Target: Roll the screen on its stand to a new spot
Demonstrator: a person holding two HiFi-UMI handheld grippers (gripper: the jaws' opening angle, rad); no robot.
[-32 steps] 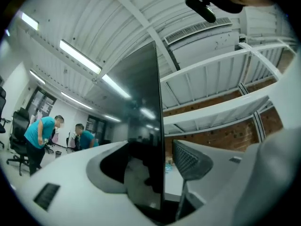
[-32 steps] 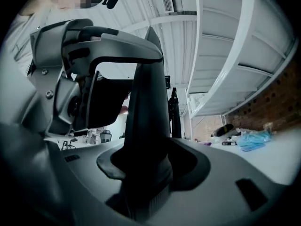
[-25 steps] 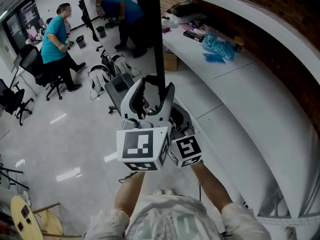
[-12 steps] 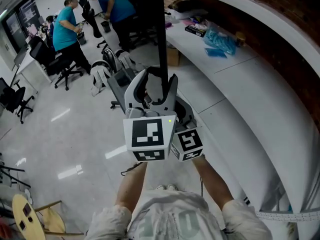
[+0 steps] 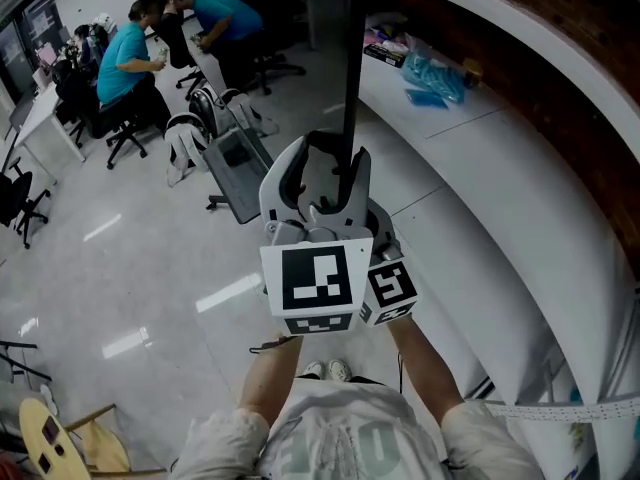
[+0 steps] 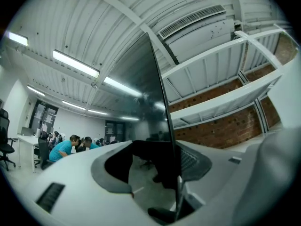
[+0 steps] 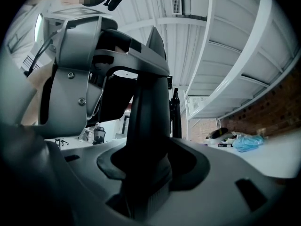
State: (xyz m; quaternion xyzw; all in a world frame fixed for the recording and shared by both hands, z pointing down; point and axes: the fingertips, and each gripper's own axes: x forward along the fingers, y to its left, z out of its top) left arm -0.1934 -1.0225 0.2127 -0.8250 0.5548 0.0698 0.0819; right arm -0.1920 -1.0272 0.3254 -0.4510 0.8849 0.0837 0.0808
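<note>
Office floor [image 5: 120, 268], one screen [image 5: 352, 58], left gripper [image 5: 322, 158] clamping it, right gripper [image 7: 146, 164] jaws together

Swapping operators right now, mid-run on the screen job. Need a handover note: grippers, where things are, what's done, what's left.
Left gripper: shut on the screen, on its upright edge.
Right gripper: shut on the same edge, just under the left one, which mostly covers it in the head view.
Screen: upright on the open floor, beside the white counter. Its stand is hidden under the grippers.
Done: both grips set.
Left: roll it to the new spot, then let go. Mind the counter on the right and the seated people ahead on the left.
</note>
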